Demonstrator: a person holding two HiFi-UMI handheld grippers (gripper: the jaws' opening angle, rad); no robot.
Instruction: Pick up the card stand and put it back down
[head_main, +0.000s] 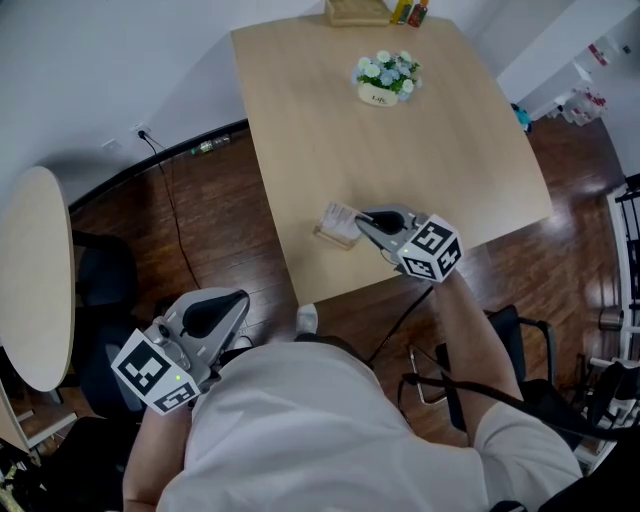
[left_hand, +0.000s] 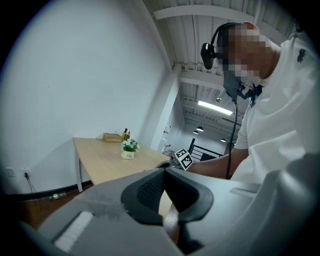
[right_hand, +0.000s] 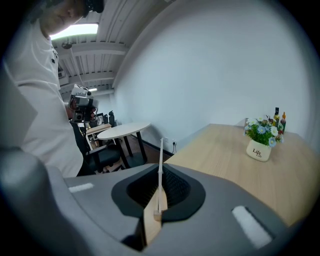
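The pale wood counter (head_main: 400, 170) stands over a dark brown floor (head_main: 200, 215), with a white pot (head_main: 378, 95) of blue-and-white flowers at twelve o'clock. The card stand (head_main: 338, 226) is light wood with a white card. The left tongs (head_main: 238, 302) and right tongs (head_main: 363, 220) are grey, black-padded, with black-and-white marker cubes.

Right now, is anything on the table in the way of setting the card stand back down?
Nothing visible. The right tongs are shut on the card stand at the near edge of the table, and the wood around it is bare. The flower pot sits well off toward the far end.
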